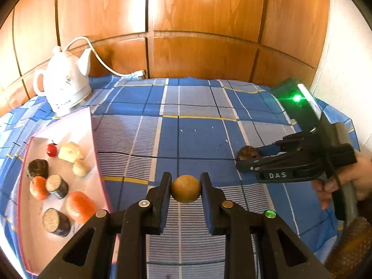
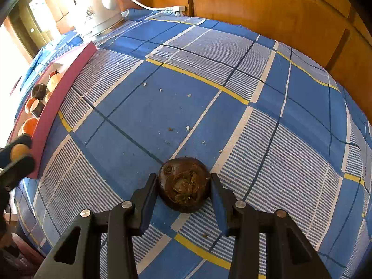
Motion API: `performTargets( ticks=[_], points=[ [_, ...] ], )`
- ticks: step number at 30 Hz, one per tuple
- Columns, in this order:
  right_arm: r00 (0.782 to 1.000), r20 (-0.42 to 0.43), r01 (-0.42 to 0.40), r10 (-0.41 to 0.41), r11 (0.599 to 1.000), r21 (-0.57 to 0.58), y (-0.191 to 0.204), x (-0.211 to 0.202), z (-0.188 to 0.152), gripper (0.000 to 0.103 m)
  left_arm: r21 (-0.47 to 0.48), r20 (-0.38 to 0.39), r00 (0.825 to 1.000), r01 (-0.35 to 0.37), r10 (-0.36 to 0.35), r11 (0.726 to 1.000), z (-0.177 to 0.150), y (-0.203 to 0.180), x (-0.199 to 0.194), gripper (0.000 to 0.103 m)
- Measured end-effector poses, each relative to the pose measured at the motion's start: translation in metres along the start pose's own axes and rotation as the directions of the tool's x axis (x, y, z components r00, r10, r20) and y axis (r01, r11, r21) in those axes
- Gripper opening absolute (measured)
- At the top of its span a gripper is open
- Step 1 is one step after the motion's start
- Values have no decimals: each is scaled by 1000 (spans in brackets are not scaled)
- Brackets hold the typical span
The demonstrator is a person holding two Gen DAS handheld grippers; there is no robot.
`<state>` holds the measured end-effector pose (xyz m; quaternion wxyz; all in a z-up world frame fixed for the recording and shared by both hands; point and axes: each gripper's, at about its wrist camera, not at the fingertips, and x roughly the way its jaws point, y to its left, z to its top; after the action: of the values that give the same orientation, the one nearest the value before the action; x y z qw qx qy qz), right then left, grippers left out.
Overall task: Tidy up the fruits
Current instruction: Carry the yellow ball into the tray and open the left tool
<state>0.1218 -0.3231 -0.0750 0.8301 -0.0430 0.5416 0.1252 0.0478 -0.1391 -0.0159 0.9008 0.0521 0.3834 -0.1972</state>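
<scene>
Left gripper [image 1: 186,187] clamped on small round tan fruit [image 1: 186,188], held just right of pink-rimmed shallow tray [image 1: 98,139] wall. Right gripper [image 2: 183,186] closed against dark brown, rough-skinned round fruit [image 2: 184,184] resting on blue checked tablecloth [image 2: 255,93], well apart from tray. Wide bare cloth between both tools and far wooden panel wall [image 1: 209,34]. "DAS" printed white along right gripper's side. White ceramic kettle [image 1: 64,81] behind tray's far corner.
</scene>
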Motion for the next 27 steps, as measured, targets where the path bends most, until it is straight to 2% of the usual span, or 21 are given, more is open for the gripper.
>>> performTargets(
  ticks=[14,27],
  points=[
    [999,21,37,-36,999,-40,7,2,-1,44,-38,40,999,-34,35,999,-8,20,-37,25],
    [998,37,52,-50,996,-69,10,0,-5,44,-104,19,997,-67,70,992,-19,52,-42,25]
  ],
)
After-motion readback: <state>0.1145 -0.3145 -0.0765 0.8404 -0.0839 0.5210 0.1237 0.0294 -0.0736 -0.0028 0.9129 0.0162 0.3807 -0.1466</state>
